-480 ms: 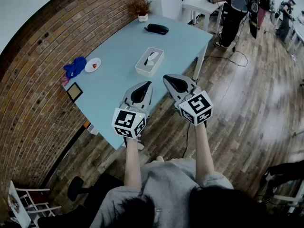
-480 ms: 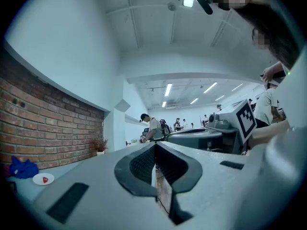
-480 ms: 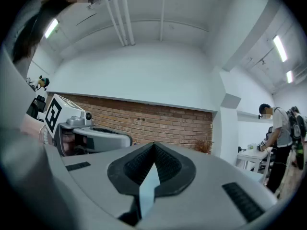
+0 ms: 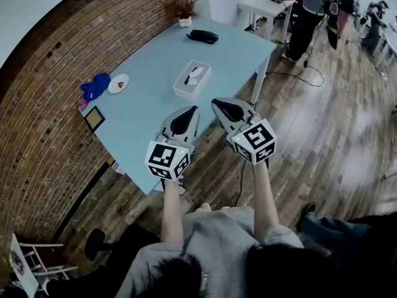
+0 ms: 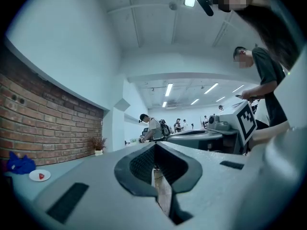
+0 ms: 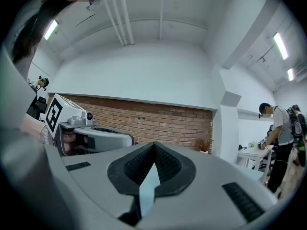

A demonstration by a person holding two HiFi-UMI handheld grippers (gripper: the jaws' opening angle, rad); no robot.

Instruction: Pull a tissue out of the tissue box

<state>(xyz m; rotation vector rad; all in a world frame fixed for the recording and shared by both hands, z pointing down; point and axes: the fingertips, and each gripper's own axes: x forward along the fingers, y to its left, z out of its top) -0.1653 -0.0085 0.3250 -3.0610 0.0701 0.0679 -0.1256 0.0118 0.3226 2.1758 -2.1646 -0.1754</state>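
Note:
The white tissue box [image 4: 192,80] lies in the middle of the light blue table [image 4: 149,113], with a bit of white tissue showing in its top opening. My left gripper [image 4: 191,108] and right gripper [image 4: 218,102] hover side by side, level, over the table's near edge. Both are well short of the box and touch nothing. In the left gripper view the left gripper [image 5: 154,146] has its jaws closed together at the tip, with nothing in them. The right gripper [image 6: 154,144] is likewise shut and empty. The box is not visible in either gripper view.
A black pouch [image 4: 203,36] and a potted plant [image 4: 185,12] sit at the table's far end. A blue cloth [image 4: 96,87], a small plate [image 4: 118,83] and a framed tablet [image 4: 94,119] line the brick-wall side. People stand at a white desk [image 4: 263,6] beyond.
Both grippers keep their side-by-side pose and stay shut. The table and box sit slightly higher in the head view. A person's leg has entered at the lower right.

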